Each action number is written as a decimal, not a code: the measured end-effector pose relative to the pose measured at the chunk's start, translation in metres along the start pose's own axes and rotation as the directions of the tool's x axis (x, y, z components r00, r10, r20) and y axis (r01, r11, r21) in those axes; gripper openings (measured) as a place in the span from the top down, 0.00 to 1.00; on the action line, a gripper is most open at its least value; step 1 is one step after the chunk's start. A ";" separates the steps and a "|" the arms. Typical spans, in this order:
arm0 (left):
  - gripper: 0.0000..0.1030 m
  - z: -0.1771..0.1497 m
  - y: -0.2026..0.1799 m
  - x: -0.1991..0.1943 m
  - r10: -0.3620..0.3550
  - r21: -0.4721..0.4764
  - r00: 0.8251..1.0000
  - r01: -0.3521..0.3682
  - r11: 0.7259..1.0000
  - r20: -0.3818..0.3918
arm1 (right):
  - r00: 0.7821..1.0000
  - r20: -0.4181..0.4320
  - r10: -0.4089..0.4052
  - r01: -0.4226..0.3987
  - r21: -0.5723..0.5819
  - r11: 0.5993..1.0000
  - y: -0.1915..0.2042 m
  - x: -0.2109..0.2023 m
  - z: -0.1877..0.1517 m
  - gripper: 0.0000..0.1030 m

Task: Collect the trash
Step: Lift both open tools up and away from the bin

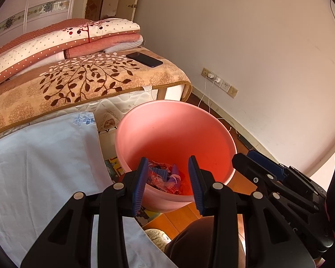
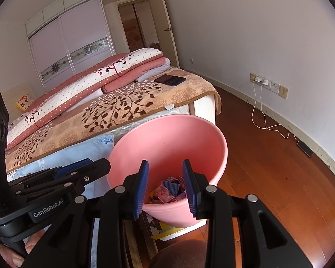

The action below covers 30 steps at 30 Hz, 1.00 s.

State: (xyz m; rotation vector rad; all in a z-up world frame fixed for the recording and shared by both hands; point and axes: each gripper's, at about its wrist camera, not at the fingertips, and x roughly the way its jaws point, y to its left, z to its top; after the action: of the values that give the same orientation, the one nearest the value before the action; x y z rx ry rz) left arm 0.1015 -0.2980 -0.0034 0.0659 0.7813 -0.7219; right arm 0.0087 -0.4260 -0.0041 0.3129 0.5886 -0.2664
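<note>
- A pale blue embroidered sheet [image 1: 42,156] is seen draped over the near side of the bed, at the left of the left wrist view.
- A folded red-and-white dotted quilt [image 1: 62,42] is stacked on a tan blanket with a brown leaf pattern [image 1: 82,78], which covers the bed top.
- A black smartphone [image 1: 144,59] is laid flat on the tan blanket, near the bed's far corner and just beside the quilt stack.
- A round pink plastic basin [image 1: 167,125] is positioned on the floor against the bed side. Its rim is seen tilted toward both cameras.
- The trash, a heap of crumpled red, blue and purple wrappers [image 1: 165,178], is contained at the bottom of the basin.
- The left gripper [image 1: 168,183] is held above the near rim of the basin. Its blue ribbed fingers [image 1: 140,185] are spread wide, and nothing is held between them.
- The right gripper [image 2: 165,185] is held just beside the left one, also above the near rim. Its fingers [image 2: 141,187] are likewise spread wide and empty.
- White chargers with trailing white cables [image 2: 260,102] are plugged into the wall sockets at the right, above the reddish wooden floor [image 2: 279,178].
</note>
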 end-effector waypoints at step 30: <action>0.64 -0.013 0.007 -0.058 0.089 0.029 0.982 -0.095 0.995 0.166 | 0.994 0.072 -0.085 0.091 -0.080 0.993 0.040 -0.033 -0.025 0.35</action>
State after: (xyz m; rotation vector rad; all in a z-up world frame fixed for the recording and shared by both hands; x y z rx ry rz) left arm 0.0691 -0.2554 0.0242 0.0743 0.6034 -0.6450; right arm -0.0168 -0.3748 0.0033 0.1966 0.5448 -0.3353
